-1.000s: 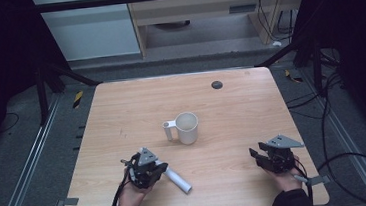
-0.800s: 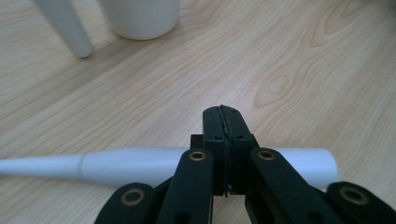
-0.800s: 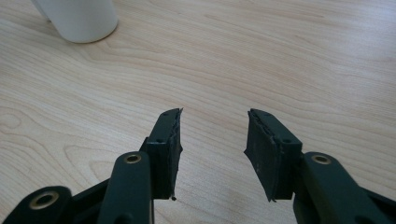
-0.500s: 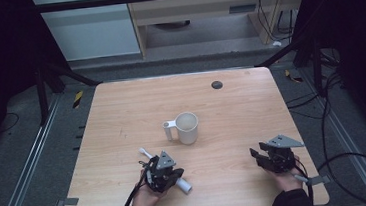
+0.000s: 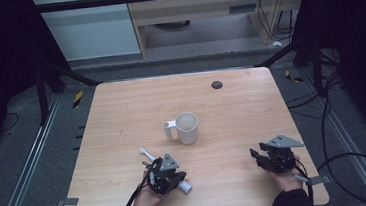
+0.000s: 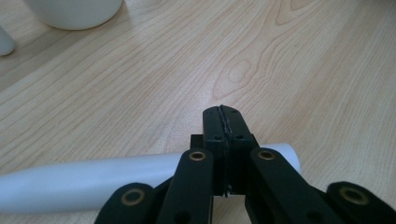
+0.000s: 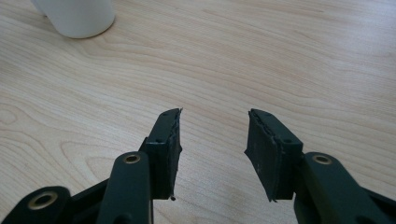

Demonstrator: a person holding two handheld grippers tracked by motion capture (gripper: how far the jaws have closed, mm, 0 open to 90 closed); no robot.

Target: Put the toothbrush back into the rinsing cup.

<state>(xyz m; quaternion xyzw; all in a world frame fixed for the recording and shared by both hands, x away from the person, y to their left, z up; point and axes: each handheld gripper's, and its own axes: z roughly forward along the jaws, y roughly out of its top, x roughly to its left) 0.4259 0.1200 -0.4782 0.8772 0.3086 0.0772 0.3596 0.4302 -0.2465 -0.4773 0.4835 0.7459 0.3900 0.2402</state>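
Our left tongs (image 6: 223, 122) are pinched shut with nothing between them, sitting right over the white tube (image 6: 70, 183) lying flat on the table (image 5: 122, 118) near the front edge. We'd open them before going down across it. Right tongs (image 7: 212, 140) are open and idle, well apart. Mug (image 5: 186, 128) stands mid-table, so lift clear.

The high view is dim and soft, dark at both side edges, with even light on the pale table (image 5: 122, 118) and faint shadows beside the mug (image 5: 187, 127). Both gripper views are brighter and sharp on the wood grain. The white tube (image 6: 84, 179) looks slightly blurred close to the camera.
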